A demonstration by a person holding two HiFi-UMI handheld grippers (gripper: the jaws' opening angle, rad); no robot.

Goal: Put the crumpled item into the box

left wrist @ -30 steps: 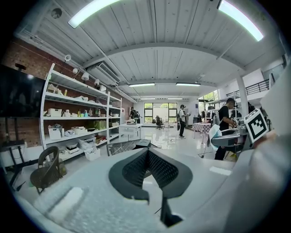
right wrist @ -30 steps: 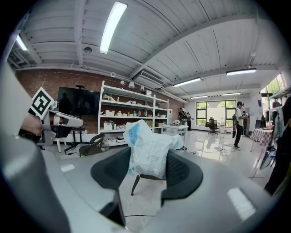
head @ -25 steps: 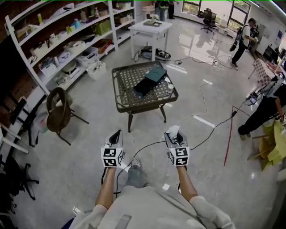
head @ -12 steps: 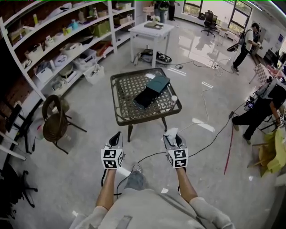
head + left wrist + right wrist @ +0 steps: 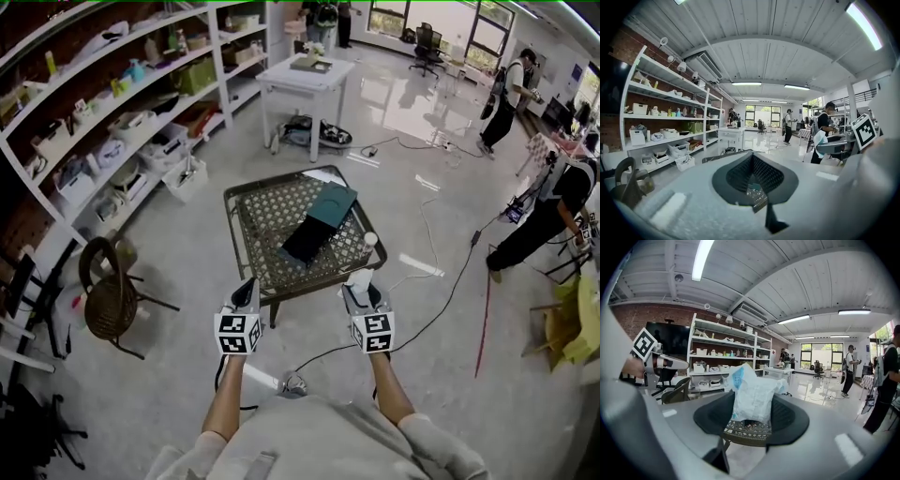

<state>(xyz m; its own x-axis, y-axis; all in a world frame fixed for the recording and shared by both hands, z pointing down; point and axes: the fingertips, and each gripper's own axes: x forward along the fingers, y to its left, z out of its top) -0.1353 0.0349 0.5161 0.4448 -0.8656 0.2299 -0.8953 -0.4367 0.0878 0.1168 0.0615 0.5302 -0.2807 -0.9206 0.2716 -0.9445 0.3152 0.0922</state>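
Note:
A crumpled white wrapper with blue print (image 5: 754,397) stands up between the jaws of my right gripper (image 5: 752,406), which is shut on it. In the head view that gripper (image 5: 361,286) hovers just short of the near right corner of the low lattice table (image 5: 258,220), the crumpled wrapper (image 5: 359,277) poking out of its tip. On the table lies an open box, with a black base (image 5: 305,242) and a teal lid (image 5: 331,203) behind it. My left gripper (image 5: 246,289) hangs at the table's near edge, jaws shut on nothing; its own view shows the left gripper (image 5: 752,159) pads meeting at the tip.
A small white cup (image 5: 368,240) stands at the table's right edge. Shelving (image 5: 122,122) runs along the left, with a wicker chair (image 5: 108,295) below it. A white table (image 5: 305,80) stands behind. Cables (image 5: 441,281) cross the floor on the right, near two people (image 5: 544,216).
The view has moved forward: the lattice table with the box now lies right in front of both grippers. The right gripper still holds the crumpled wrapper; the left stays shut.

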